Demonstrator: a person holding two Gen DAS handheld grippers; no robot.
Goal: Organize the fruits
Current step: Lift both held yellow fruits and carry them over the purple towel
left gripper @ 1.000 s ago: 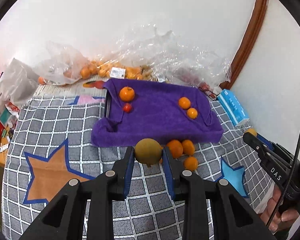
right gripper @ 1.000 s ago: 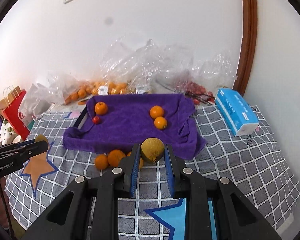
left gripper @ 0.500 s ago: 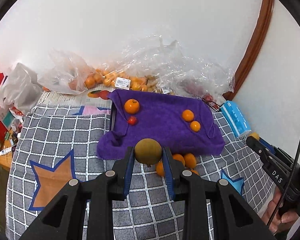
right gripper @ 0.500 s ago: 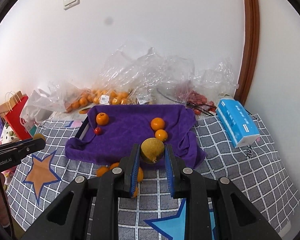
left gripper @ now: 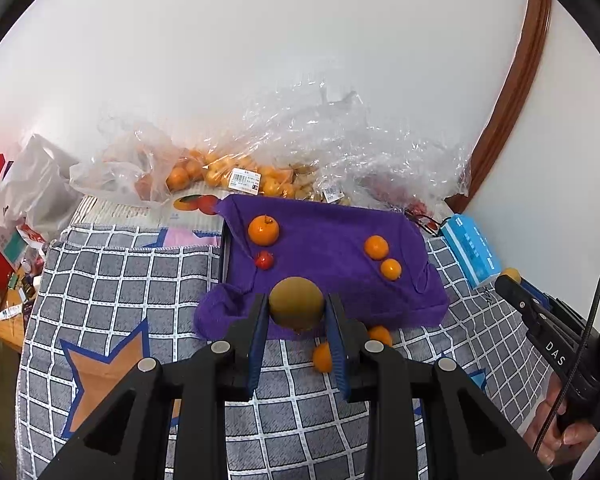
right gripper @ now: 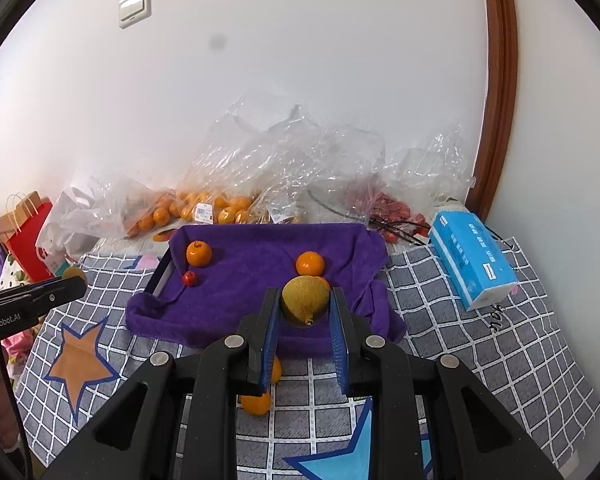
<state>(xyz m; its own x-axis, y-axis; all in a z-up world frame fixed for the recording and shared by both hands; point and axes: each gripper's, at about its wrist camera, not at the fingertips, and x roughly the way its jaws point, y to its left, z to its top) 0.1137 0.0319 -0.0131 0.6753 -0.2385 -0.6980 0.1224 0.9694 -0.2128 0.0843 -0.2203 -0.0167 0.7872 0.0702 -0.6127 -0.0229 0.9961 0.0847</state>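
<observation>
While my left gripper point(left gripper: 297, 312) clamps a round greenish-brown fruit point(left gripper: 296, 307) between its blue-padded fingers point(left gripper: 257, 332), my right gripper point(right gripper: 305, 314) pinches a yellowish fruit with a stubby stem end point(right gripper: 305, 300) in the same way, stem end pointing back toward the camera. Each fruit hangs over the near edge of the purple towel point(left gripper: 332, 240), which lies just ahead of both sets of fingertips.

On the towel, ahead and to the left of my left gripper, sits a larger orange with a stem point(left gripper: 263, 230), and a small red fruit point(left gripper: 264, 259) lies just nearer to me than it. Ahead and to the right of that gripper are two smaller oranges point(left gripper: 376, 247) close together, the nearer one point(left gripper: 391, 269) the smaller of the pair. From the right wrist, that nearer one is mostly hidden behind the fruit I hold.

Below my left gripper's right finger, on the checked grey cloth point(left gripper: 140, 280), two loose oranges point(left gripper: 322, 357) peek out, one partly hidden by the finger. From the right wrist, one loose orange point(right gripper: 256, 404) lies on the cloth under my left finger, and another shows only as a sliver beside that finger.

Far ahead of both grippers, against the wall, lie clear plastic bags point(right gripper: 292, 160) holding more oranges and some red fruit. Off to the right of my right gripper rests a blue tissue pack point(right gripper: 472, 260). To the far left stands a red paper bag point(right gripper: 28, 236).
</observation>
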